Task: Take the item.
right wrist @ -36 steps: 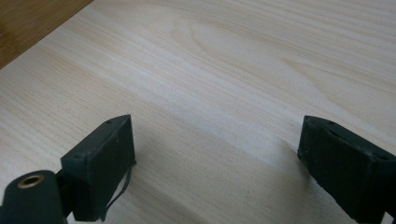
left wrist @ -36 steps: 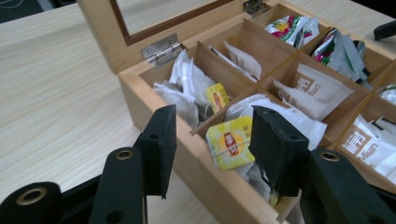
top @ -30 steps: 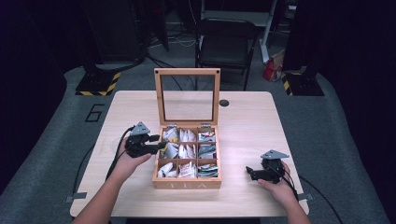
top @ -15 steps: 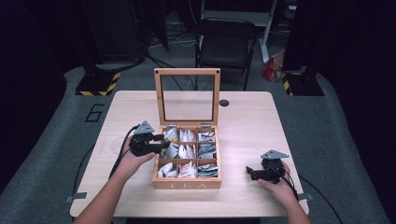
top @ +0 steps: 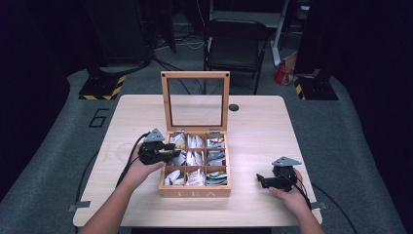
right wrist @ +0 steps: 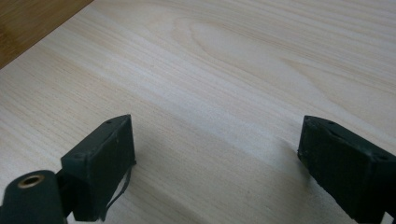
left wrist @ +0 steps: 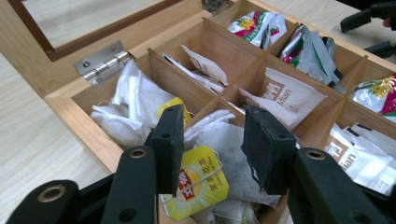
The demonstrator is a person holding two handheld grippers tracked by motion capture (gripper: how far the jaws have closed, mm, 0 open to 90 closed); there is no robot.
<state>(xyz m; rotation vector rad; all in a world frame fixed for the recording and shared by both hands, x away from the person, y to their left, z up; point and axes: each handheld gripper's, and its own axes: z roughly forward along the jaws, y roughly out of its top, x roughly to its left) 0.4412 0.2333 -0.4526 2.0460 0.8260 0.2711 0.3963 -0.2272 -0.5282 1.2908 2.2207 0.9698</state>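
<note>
A pale wooden table carries everything, and near its front edge sits a wooden tea box, its glass-paned lid propped upright on its hinges so the nine compartments lie open to reach. The compartments are packed with sachets, sorted by kind, which is presumably why the wooden dividers are there. The left gripper comes in over the box's left wall at the middle-left compartment, tilted down into it. Its jaws have just been closing and now stand partly apart, straddling a white tea bag with a yellow tag beside it; the pads do not yet seem to press on the paper, so I judge this the moment just ahead of a pinch, with the bag still lying in its compartment. The right gripper rests on bare table to the right of the box, well clear of it, jaws wide apart with nothing between them, likely parked there so it stays out of the left hand's way.
</note>
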